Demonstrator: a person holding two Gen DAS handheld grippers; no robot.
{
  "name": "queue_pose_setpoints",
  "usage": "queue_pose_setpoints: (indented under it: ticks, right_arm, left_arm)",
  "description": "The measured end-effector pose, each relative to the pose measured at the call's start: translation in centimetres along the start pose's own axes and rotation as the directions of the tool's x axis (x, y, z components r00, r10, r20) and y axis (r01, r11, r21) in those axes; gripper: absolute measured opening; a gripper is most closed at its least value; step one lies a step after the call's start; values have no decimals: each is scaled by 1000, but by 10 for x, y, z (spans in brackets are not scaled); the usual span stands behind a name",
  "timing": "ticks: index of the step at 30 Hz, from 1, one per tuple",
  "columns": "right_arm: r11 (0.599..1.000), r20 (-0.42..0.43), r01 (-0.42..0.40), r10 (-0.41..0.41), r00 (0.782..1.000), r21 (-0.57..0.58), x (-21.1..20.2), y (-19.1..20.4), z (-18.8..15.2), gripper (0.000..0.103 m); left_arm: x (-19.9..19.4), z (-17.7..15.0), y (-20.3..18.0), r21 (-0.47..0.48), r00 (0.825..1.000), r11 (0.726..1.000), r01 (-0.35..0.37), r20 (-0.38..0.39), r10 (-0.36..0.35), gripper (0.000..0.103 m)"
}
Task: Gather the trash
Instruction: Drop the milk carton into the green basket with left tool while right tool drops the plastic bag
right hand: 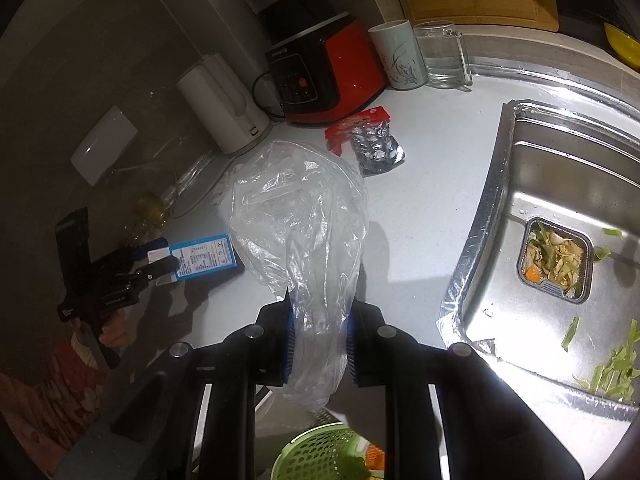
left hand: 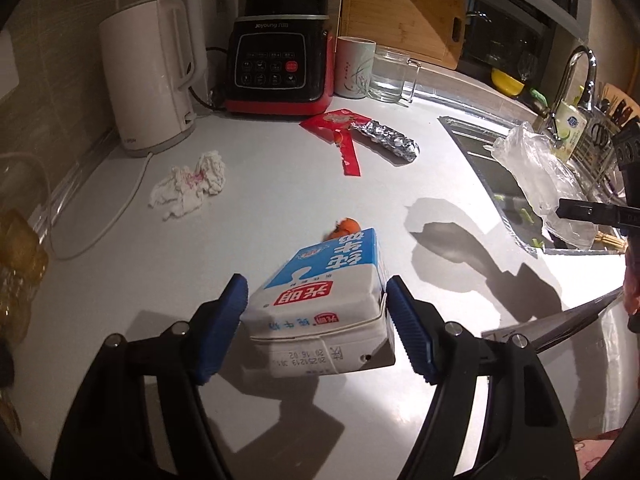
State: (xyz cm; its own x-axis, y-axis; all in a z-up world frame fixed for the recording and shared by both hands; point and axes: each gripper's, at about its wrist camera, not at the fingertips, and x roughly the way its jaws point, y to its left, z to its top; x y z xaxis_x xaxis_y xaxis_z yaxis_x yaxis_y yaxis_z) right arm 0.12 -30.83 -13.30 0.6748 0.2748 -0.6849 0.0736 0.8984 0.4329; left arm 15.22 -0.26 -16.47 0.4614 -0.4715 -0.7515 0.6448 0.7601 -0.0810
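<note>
Milk carton (left hand: 320, 300) long axis pointing away, gripped by left claw (left hand: 316, 320), right claw (right hand: 320, 340) pinching plastic bag (right hand: 300, 220)

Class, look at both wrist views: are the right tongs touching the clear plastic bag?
Touching. The right wrist view shows the right tongs closed on the clear plastic bag, its bunched end pinched between both blue pads.

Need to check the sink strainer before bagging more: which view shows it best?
The right wrist view: the sink strainer sits fully visible, full of vegetable scraps. The left wrist view shows only the sink's near edge; the plastic bag blocks the rest.
</note>
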Motion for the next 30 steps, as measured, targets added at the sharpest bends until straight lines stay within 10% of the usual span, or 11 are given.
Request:
queue_pose_setpoints:
  ticks: [22, 30]
  right_arm:
    - [998, 105, -35, 30, 994, 44, -113, 24, -107, 21]
    - [996, 108, 45, -54, 993, 79, -149, 21, -142, 21]
  left_arm:
    - [-88, -86, -90, 5, 998, 998, 57, 13, -57, 66]
    - [-107, -99, -161, 99, 977, 972, 211, -2, -212, 66]
